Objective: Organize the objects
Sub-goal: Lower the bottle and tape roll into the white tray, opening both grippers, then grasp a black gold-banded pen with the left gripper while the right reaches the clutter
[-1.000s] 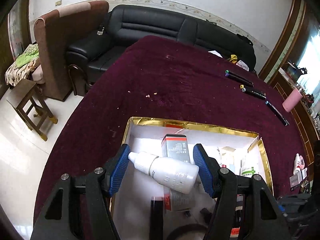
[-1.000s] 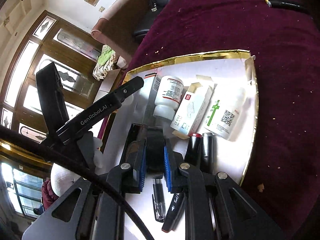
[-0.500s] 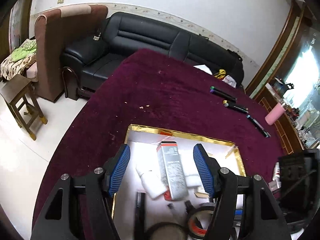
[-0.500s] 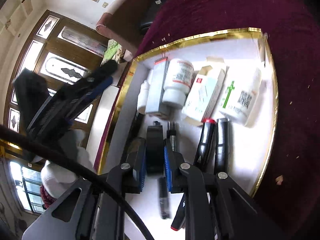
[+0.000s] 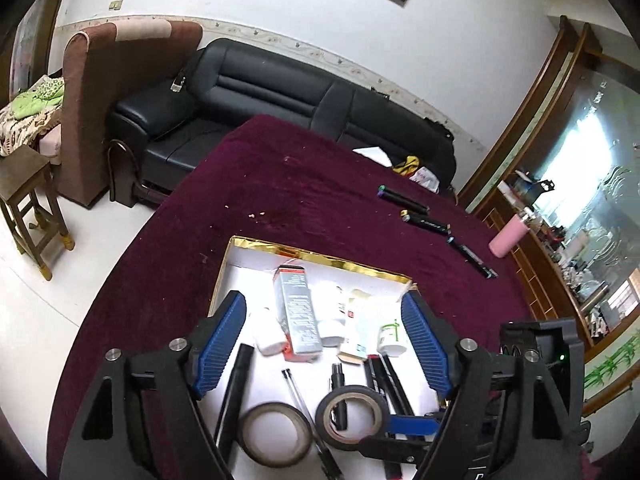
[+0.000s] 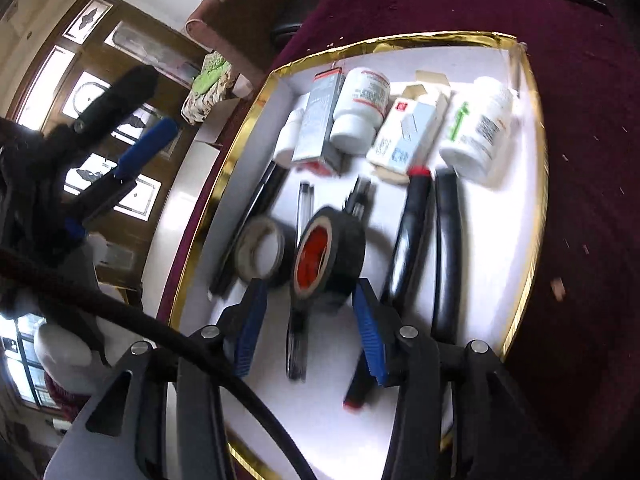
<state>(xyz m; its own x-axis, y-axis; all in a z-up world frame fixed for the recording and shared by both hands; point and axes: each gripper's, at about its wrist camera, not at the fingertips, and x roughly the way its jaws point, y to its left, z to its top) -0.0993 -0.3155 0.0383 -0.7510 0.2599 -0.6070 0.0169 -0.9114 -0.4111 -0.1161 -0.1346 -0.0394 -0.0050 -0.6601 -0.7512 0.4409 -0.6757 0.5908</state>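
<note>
A white gold-rimmed box point(image 5: 320, 256) point(image 6: 384, 40) lies on the maroon table. It holds white bottles point(image 6: 478, 128), small cartons point(image 5: 298, 316), black markers point(image 6: 448, 248) and two tape rolls. The black tape roll point(image 6: 330, 254) point(image 5: 352, 410) stands on edge just ahead of my open right gripper point(image 6: 310, 328), free of the pads. A second tape roll point(image 5: 276, 434) point(image 6: 260, 250) lies flat beside it. My left gripper point(image 5: 322, 332) is open and empty above the box. The small dropper bottle point(image 5: 269, 338) lies in the box beside the grey carton.
Several black markers point(image 5: 426, 222) lie on the maroon cloth beyond the box. A pink bottle point(image 5: 508, 238) stands at the right table edge. A black sofa point(image 5: 280, 92), a brown armchair point(image 5: 116, 92) and a wooden stool point(image 5: 28, 200) stand past the table.
My left gripper let the dropper bottle go into the box and rose away. My right gripper opened and released the black tape roll into the box, then drew back.
</note>
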